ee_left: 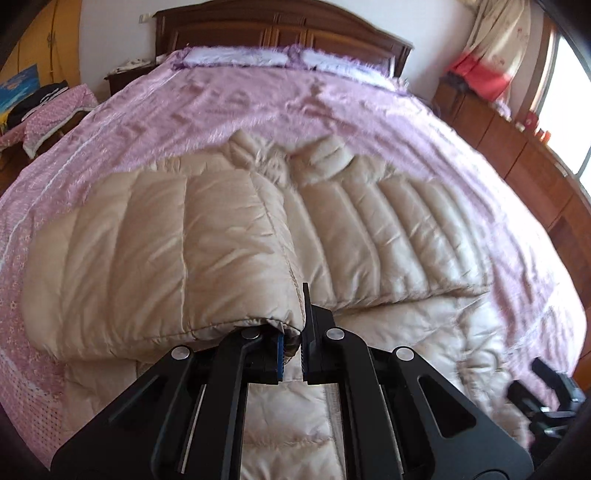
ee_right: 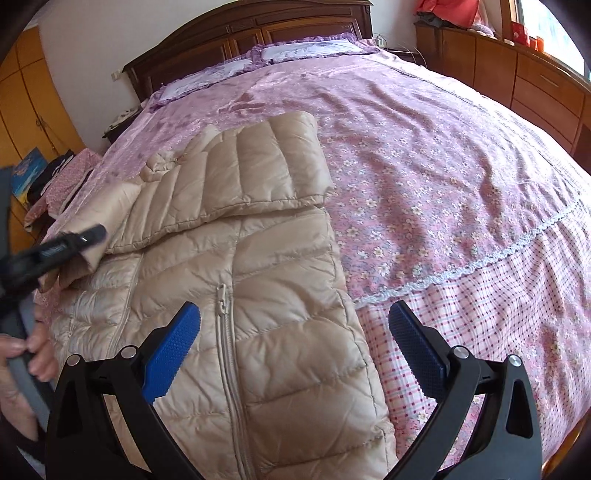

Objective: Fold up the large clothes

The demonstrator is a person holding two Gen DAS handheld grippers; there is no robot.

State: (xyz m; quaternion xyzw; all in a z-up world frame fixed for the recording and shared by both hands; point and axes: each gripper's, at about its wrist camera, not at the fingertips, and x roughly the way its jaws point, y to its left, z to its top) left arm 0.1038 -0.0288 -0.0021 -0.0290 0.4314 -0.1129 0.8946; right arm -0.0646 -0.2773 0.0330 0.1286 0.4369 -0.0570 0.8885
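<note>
A beige down jacket [ee_right: 288, 314] lies zip-side up on the bed, its zipper [ee_right: 225, 332] closed. One sleeve [ee_right: 258, 173] is folded across the chest. My left gripper [ee_left: 293, 332] is shut on the cuff of the other sleeve [ee_left: 166, 240], which is lifted over the jacket body. From the right wrist view this gripper [ee_right: 85, 236] shows blurred at the left edge. My right gripper [ee_right: 295, 332] is open above the jacket's lower right part, with nothing held between its blue pads [ee_right: 173, 347]. It appears blurred low on the right [ee_left: 546, 391] in the left wrist view.
The bed has a pink floral cover [ee_right: 443, 184], pillows [ee_right: 306, 50] and a dark wooden headboard [ee_right: 258, 29]. Wooden cabinets [ee_right: 535, 85] run along the right side. A pile of clothes [ee_left: 55, 107] sits to the left. A person's hand [ee_right: 22, 354] grips the left handle.
</note>
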